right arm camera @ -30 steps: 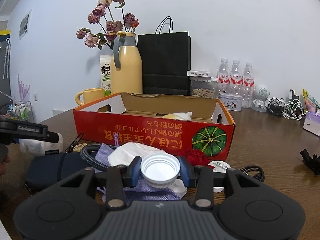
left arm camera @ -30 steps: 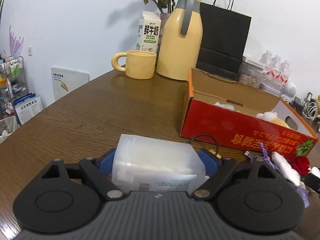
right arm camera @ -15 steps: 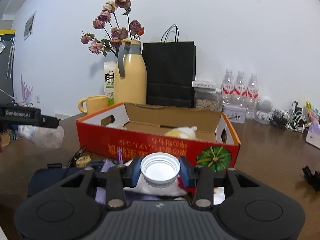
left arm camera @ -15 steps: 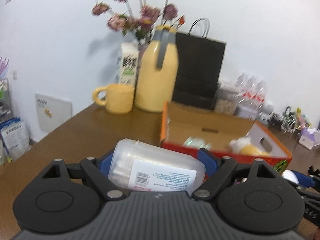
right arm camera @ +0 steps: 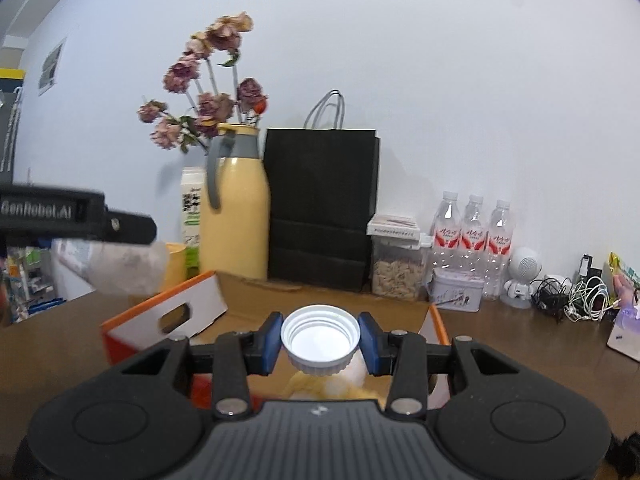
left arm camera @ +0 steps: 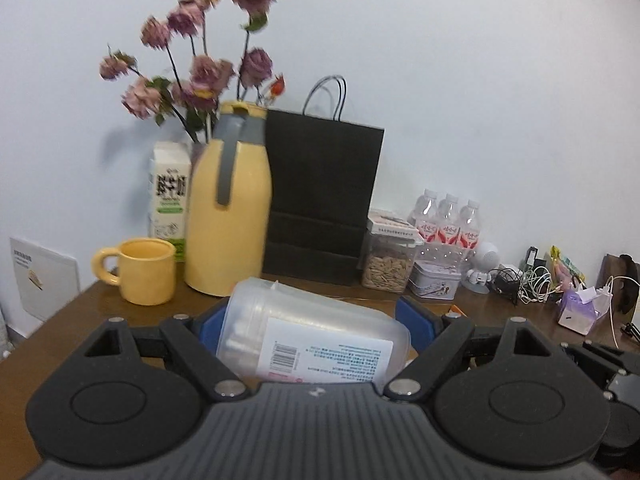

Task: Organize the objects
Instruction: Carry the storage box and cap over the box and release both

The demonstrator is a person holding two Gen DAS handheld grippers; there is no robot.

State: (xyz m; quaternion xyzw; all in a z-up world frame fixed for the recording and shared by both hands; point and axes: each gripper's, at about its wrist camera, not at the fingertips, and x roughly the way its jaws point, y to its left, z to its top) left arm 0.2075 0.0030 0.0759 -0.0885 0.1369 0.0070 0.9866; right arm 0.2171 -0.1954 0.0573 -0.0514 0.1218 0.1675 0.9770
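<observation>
Left hand-held gripper [left arm camera: 314, 336] and its clear container [left arm camera: 312, 344] now sit higher off the worktop [left arm camera: 80, 316], label turned up; right hand-held gripper [right arm camera: 320, 338] with white cap [right arm camera: 319, 338] has risen above the red box [right arm camera: 160, 320].

surface: brown table [left arm camera: 132, 324] | on it: yellow mug [left arm camera: 146, 271]; yellow jug [left arm camera: 230, 216]; black bag [left arm camera: 320, 204]

"GenRobot.AI" is printed on the left tool [right arm camera: 120, 256]
</observation>
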